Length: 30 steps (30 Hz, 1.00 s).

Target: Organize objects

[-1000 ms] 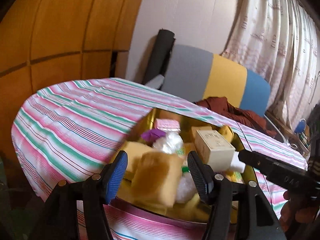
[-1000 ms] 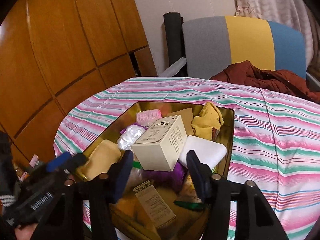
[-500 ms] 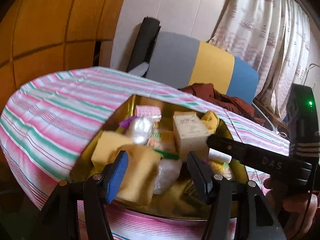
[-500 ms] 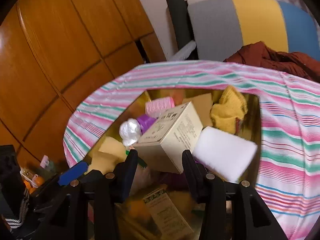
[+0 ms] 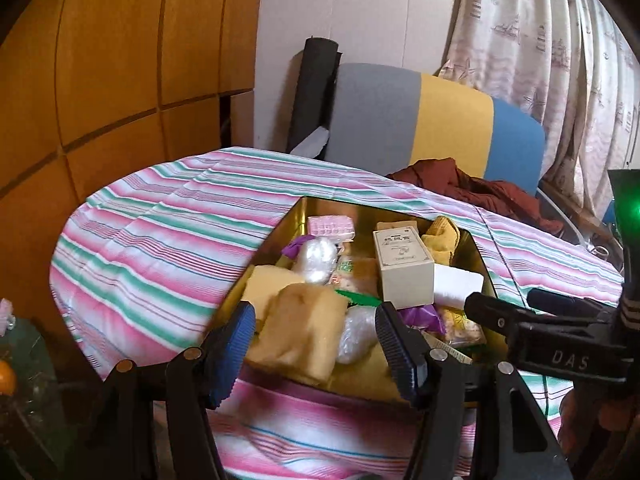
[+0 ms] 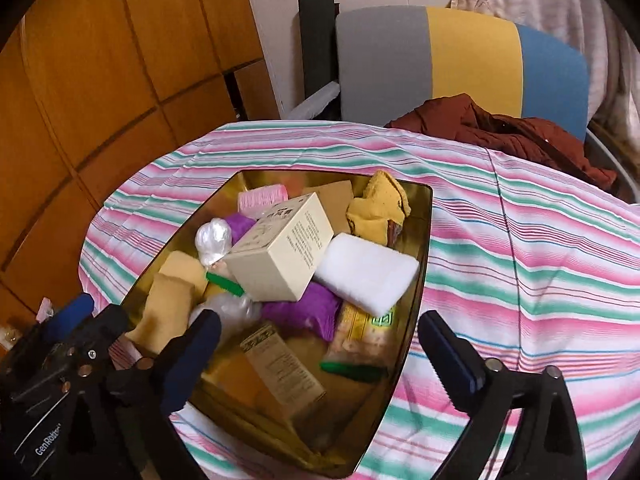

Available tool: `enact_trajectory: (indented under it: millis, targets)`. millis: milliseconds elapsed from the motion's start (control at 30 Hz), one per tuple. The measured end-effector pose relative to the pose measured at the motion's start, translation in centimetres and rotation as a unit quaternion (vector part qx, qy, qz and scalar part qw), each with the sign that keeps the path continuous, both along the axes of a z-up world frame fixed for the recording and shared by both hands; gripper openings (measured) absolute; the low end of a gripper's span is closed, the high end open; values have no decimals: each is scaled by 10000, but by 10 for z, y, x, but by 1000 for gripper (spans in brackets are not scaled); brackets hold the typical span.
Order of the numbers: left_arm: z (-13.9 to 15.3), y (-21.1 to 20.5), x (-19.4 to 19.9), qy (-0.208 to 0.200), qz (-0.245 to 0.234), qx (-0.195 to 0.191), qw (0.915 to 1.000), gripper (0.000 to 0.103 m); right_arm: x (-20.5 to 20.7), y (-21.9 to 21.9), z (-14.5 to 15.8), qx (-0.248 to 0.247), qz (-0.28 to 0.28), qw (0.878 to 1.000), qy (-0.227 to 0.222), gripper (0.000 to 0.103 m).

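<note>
A gold tin tray (image 6: 420,240) (image 5: 296,208) sits on a striped tablecloth and is full of small items. A cream cardboard box (image 6: 280,248) (image 5: 404,264) lies on top near the middle. Beside it are a white pad (image 6: 368,268), a yellow cloth (image 6: 380,204), a purple packet (image 6: 304,308), a pink roll (image 6: 260,196) and tan sponges (image 5: 304,328). My left gripper (image 5: 316,344) is open at the tray's near edge, over the sponges. My right gripper (image 6: 320,360) is open and empty over the tray's near end.
The striped tablecloth (image 6: 520,260) covers a round table. A grey, yellow and blue chair (image 6: 460,60) with a dark red garment (image 6: 500,128) stands behind it. Wooden panels (image 6: 100,100) are on the left. Small clutter sits low at the left (image 5: 8,372).
The right gripper let go of the cream box and opened wide; the box now rests in the tray. Both grippers pulled back a little from the tray.
</note>
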<state>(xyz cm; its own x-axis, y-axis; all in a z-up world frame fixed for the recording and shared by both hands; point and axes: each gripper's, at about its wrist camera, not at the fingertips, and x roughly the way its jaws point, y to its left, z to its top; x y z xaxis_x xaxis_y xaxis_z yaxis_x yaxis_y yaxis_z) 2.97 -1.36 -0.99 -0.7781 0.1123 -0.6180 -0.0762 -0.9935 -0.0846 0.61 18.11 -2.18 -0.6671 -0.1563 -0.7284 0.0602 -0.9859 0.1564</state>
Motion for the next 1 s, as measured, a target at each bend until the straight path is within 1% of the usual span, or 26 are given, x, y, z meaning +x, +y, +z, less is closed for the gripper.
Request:
enact_trajectory:
  millis: [167,300,400,500,567,600,667,767,900,1000]
  targets:
    - [3,-6,7,-158,174,-24,9997,63,10,-9,6,210,-42,9998,56,103]
    - [0,-6,9,-374,166,-26,9992,63,17,-13,12,207,-128,9996,149,103]
    - [2,-5,10,-382,226,3,9990,63,20,-16,15,273,-272,9992,125,103]
    - [6,-4,11,-354,416,-242,9982,63,22,-18,15,330,-369,9987,114,103]
    - [6,-3,10,-397,550,-442,9967,63,25,-18,15,305,-421,9986,128,103]
    - [7,-3,9,-442,583,-471,9962,63,26,-18,16,275,-429,9986,126,103]
    - [6,-5,7,-583,617,-436,9954,63,26,-18,15,252,-439,9987,103,103]
    - [5,-9,6,-649,681,-357,9949,63,25,-19,15,325,-460,9984,53,103]
    - [7,-14,5,-625,779,-363,9943,63,20,-22,14,482,-471,9977,-104,103]
    - [8,-15,5,-591,783,-331,9946,63,21,-19,13,414,-428,9981,-143,103]
